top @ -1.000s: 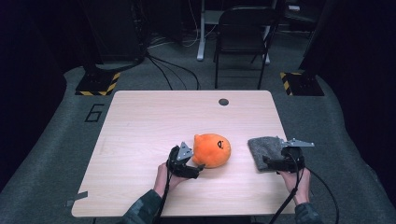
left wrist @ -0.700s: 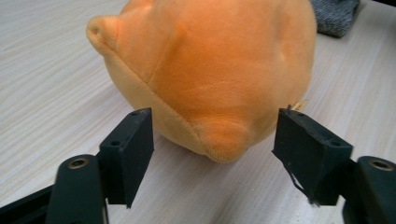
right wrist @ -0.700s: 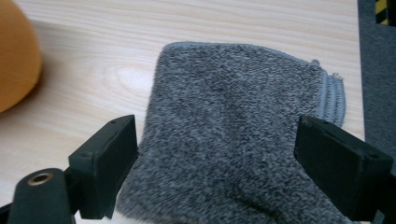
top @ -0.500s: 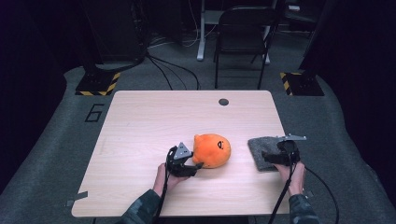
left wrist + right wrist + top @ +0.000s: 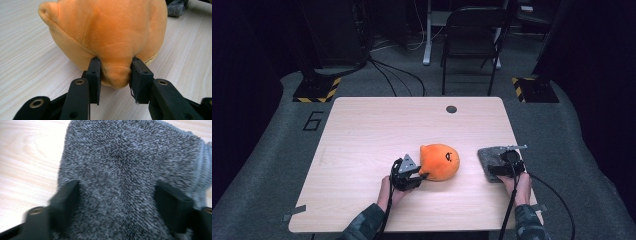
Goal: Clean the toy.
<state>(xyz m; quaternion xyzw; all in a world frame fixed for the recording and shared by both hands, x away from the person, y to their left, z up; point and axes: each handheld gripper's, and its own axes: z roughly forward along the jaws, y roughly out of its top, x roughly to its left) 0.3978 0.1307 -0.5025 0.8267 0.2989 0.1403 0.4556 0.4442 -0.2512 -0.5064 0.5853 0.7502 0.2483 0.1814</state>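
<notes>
An orange plush toy [image 5: 439,161] with a small black face lies on the wooden table [image 5: 377,130], right of centre. My left gripper [image 5: 422,175] is at its near left end. In the left gripper view its jaws [image 5: 116,62] have just been closing and now pinch a soft bulge of the plush [image 5: 107,30] between the pads. A grey fuzzy cloth [image 5: 492,156] lies near the table's right edge. My right gripper [image 5: 504,165] rests down on it. Its jaws [image 5: 117,185] have just been closing but stand wide, with cloth [image 5: 130,165] bunched between them.
A round cable hole [image 5: 451,109] sits at the table's far edge. Behind the table stands a dark folding chair [image 5: 472,35], with cables and two hazard-striped bases [image 5: 317,90] on the floor. A strip of tape [image 5: 294,214] marks the front left corner.
The left jaws have closed onto the plush's near end. The right gripper has sunk onto the grey cloth and moved slightly forward over it, its jaws narrowing.
</notes>
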